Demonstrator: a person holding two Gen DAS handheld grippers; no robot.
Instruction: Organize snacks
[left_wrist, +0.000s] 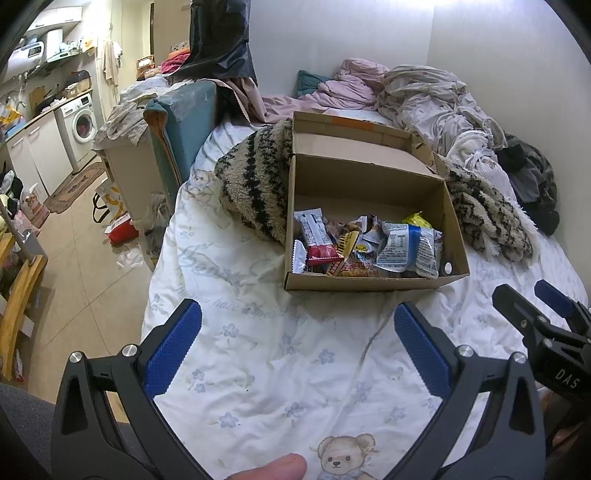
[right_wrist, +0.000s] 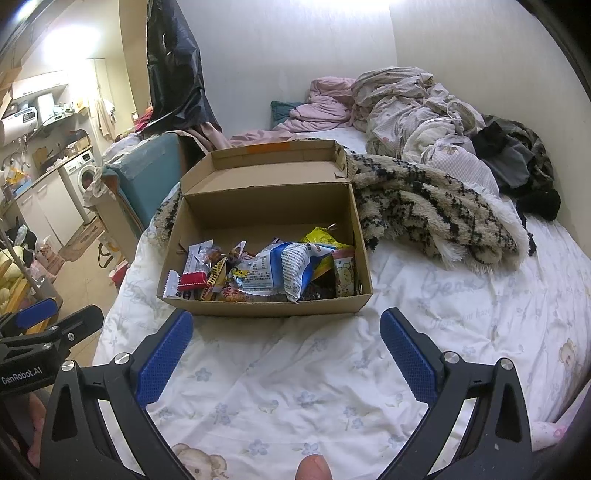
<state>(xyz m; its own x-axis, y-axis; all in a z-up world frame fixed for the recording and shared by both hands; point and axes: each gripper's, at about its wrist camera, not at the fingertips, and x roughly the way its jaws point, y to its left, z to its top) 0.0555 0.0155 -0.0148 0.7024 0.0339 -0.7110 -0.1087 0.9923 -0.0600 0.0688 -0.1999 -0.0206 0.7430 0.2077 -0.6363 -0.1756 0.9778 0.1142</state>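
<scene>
**Snacks heaped in an open box on the bed**

A cardboard box (left_wrist: 369, 206) sits on the bed's white quilt (left_wrist: 258, 350), its lid folded back against a fuzzy striped blanket (left_wrist: 255, 177). Snack packets (left_wrist: 369, 247) lie piled along the box's near wall, a blue-and-white bag (right_wrist: 284, 269) uppermost. The left gripper (left_wrist: 297, 334) and right gripper (right_wrist: 286, 338) hover over the quilt short of the box, both with jaws spread wide and empty. Crumpled bedding (right_wrist: 417, 110) is heaped at the bed's far edge.
</scene>
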